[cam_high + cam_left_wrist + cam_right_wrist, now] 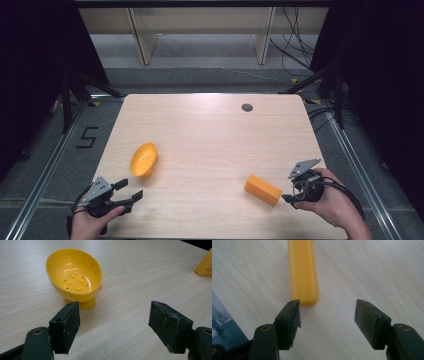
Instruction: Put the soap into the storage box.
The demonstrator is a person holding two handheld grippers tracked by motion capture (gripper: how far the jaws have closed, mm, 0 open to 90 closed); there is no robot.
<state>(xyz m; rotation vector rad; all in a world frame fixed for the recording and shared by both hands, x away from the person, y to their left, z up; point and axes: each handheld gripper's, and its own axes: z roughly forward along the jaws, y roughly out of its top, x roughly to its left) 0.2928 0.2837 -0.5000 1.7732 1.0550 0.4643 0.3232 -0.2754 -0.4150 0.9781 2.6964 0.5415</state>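
Down at the near edge of the table [210, 125], both hands are in: the left tongs [129, 191] sit at the near left corner, jaws spread wide with nothing between them, pointing up and right across the wood. Over on the near right, the right tongs [289, 194] are open too, jaws wide apart and empty, held low over the table with their tips just beside the near end of the orange block [263, 189]. In the right gripper view that orange block [303, 270] runs straight away from the tongs, a long bar lying flat on the wood, its near end just beyond the left jaw's tip, off to the left of the gap rather than inside it. A little farther in on the left lies the yellow strainer bowl [143, 159], tipped on its side. The left gripper view looks right into it: the yellow strainer bowl [75, 275] is tilted on its small foot, open mouth facing the tongs, little holes and bumps in its bottom, lying just beyond the left jaw. Far side, a small dark round grommet [247, 107] is set in the tabletop
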